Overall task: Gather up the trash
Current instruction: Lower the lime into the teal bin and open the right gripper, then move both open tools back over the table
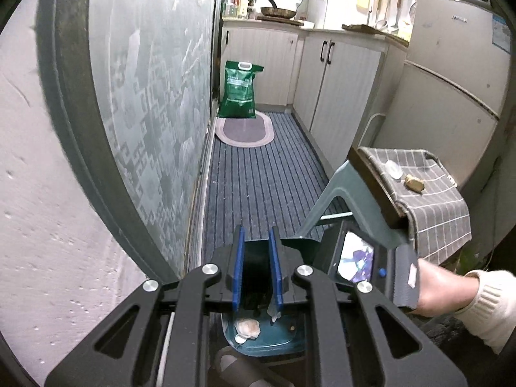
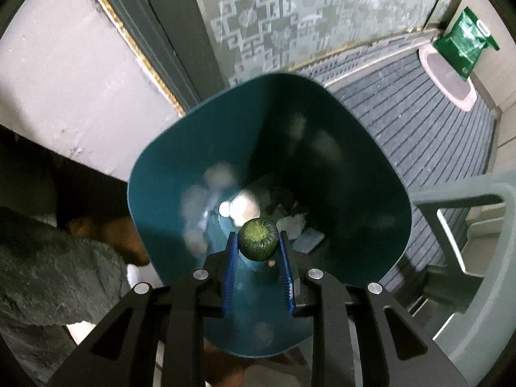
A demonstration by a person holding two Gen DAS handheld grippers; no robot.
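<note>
My right gripper (image 2: 258,237) points down into a teal bin (image 2: 354,161). It is shut on a round green vegetable end (image 2: 258,241) at its fingertips. At the bin's bottom lie a pale shell-like scrap (image 2: 245,209), white crumpled bits (image 2: 292,222) and other litter. In the left wrist view my left gripper (image 1: 256,235) hangs above the same bin (image 1: 290,342), its blue pads close together. The narrow gap between them is dark and I cannot tell if anything is in it. A hand (image 1: 438,290) holds the right gripper's handle, with its small screen (image 1: 354,259), beside it.
A grey-green stool (image 1: 332,193) with a checked cloth (image 1: 432,200) stands right of the bin, bearing a brown knobbly piece (image 1: 414,183) and a clear lid (image 1: 394,169). A frosted glass door (image 1: 154,96) runs along the left. A green bag (image 1: 238,90) and oval mat (image 1: 245,130) lie farther down the ribbed carpet.
</note>
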